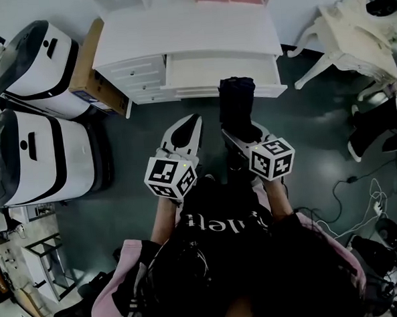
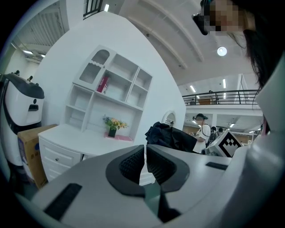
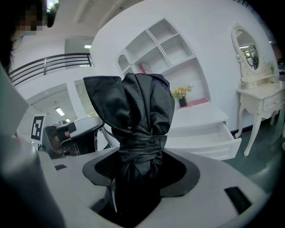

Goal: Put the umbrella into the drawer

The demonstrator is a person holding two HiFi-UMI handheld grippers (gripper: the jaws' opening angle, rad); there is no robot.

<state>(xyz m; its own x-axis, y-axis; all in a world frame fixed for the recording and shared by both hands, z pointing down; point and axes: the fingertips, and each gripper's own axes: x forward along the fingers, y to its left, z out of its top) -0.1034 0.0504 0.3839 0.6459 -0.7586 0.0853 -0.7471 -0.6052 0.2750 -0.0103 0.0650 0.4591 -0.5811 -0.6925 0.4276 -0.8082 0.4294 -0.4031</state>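
Umbrella [image 1: 238,108]: black, folded, canopy bunched and bound by a strap that only the right gripper view shows [image 3: 138,116]. The long axis runs along the jaws, free end pointing away from the person toward the drawer [image 1: 220,71]. It is held above the floor, just short of the drawer front.

Right gripper [image 1: 242,133]: jaws pinch the umbrella's lower part, one pad on each side [image 3: 140,167].

Left gripper [image 1: 187,130]: beside the right one. Its jaws are pressed almost together with a thin slit between and nothing in them [image 2: 144,162].

Drawer: white, pulled open [image 3: 209,136], set in a white desk [image 1: 184,31] with a shelved hutch.

Flower pot [image 2: 112,125]: on the desk top.

Floor [image 1: 304,128]: dark grey-green.

Surroundings: two white-and-black machines [image 1: 41,161] and a cardboard box [image 1: 89,67] at left. A white vanity table [image 1: 352,31] is at right, its oval mirror visible in the right gripper view [image 3: 247,44]. Cables [image 1: 362,205] appear only in the head view. Railing [image 2: 227,95] appears in both gripper views.
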